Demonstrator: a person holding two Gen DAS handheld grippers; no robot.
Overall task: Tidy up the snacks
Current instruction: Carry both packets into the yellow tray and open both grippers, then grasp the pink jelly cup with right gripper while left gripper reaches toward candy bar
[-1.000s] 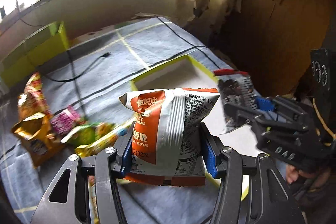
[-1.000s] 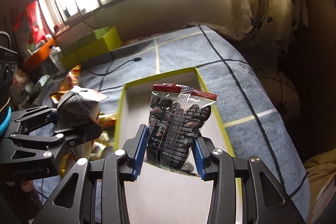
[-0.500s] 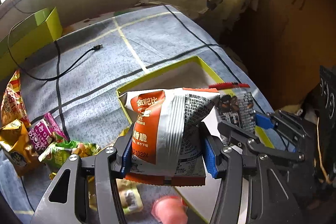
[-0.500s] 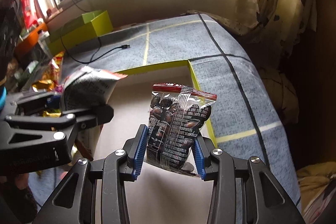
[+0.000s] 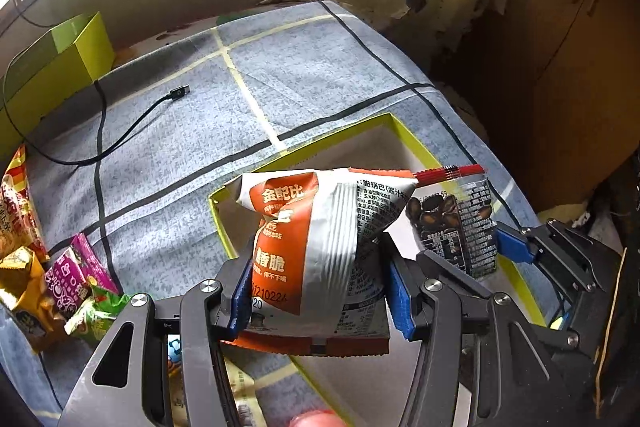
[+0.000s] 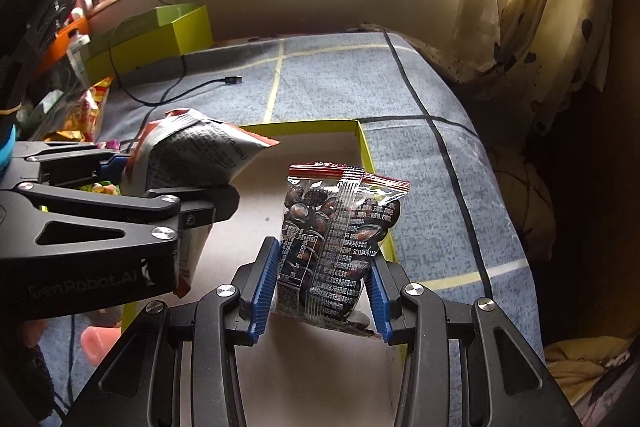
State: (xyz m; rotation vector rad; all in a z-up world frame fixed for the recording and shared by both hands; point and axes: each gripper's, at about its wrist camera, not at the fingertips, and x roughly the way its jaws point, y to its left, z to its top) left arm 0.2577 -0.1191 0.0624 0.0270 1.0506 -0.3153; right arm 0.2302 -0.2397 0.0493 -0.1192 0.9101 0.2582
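Snack packet (image 5: 316, 247), orange-silver: clamped in left tongs (image 5: 316, 297).
Nut packet (image 6: 340, 247): between right tongs (image 6: 322, 291), jaws just easing apart.
Tray (image 6: 362, 143): below both.

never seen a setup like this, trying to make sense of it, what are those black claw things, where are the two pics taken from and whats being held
The black claws are handheld two-finger grippers, one in each of a person's hands, each with a camera looking out along its fingers.

Left-hand camera view: the left gripper is closed on a puffy orange and silver snack bag.

Right-hand camera view: the right gripper has a clear red-topped packet of dark nuts between its blue pads; its jaws have just been opening slightly.

Both bags hang over a shallow yellow-green cardboard tray lying on a grey-blue checked cloth. More colourful snack packets lie heaped at the left, beside a black cable.
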